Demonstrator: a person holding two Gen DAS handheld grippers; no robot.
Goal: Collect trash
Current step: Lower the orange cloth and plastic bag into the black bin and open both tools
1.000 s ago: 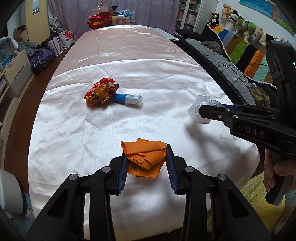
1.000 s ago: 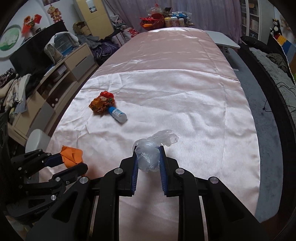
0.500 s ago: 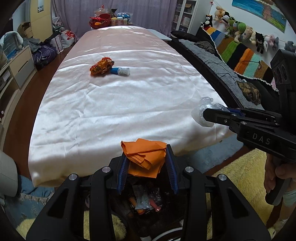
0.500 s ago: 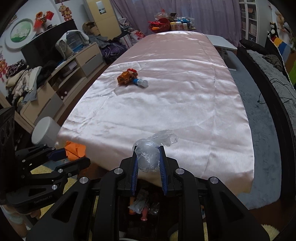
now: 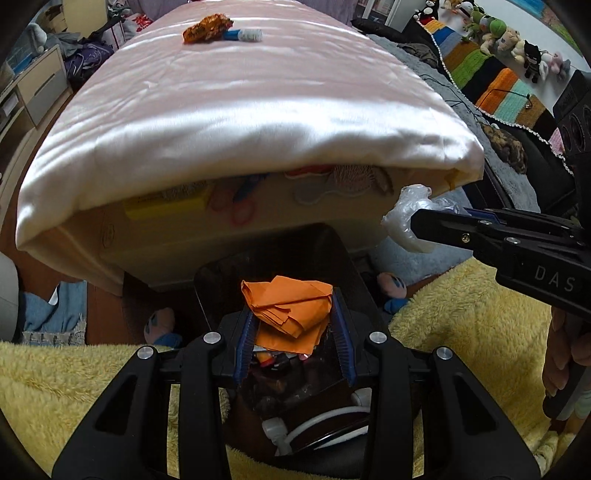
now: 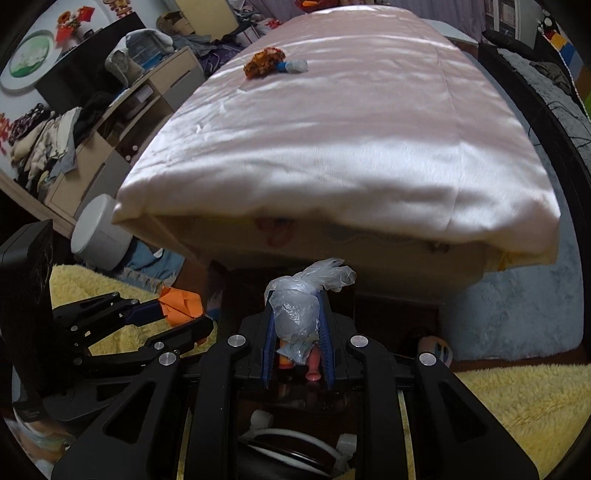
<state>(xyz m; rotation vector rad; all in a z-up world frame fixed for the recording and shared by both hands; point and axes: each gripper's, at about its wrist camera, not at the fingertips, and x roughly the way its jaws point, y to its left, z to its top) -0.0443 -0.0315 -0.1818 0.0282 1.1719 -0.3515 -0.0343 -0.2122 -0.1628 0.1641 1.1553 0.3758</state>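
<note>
While both tools hang low past the near end of the table [image 5: 229,122], the left gripper [image 5: 293,325] is closed on a folded wad of orange paper [image 5: 288,310], its blue pads pressing the wad from both sides, and it sits directly over the mouth of a dark trash bin [image 5: 273,258] that stands on the floor against the table's end. To the left of the bin lies a yellow fluffy rug [image 5: 55,387], with a strip of bare brown floor and some blue cloth beyond it, so that side has room; the bin's rear rim runs close under the hanging edge of the pink satin cloth [image 5: 258,147], which droops over the table's end and leaves only a narrow gap above the bin. Inside the bin, litter shows between the fingers. Moving right, the right gripper [image 6: 297,325] is clamped on a crumpled clear plastic bag [image 6: 295,310], part of which puffs out beyond the fingertips; seen from the left wrist it hovers just right of the bin, level with the table's lower edge and apart from it, over the rug. Far up the table top, well apart from both tools, a crumpled orange snack wrapper [image 5: 207,27] lies touching a small blue-and-white bottle [image 5: 243,35] on its side. Right of the table a dark sofa with a striped blanket [image 5: 491,85] borders a grey carpet.
</note>
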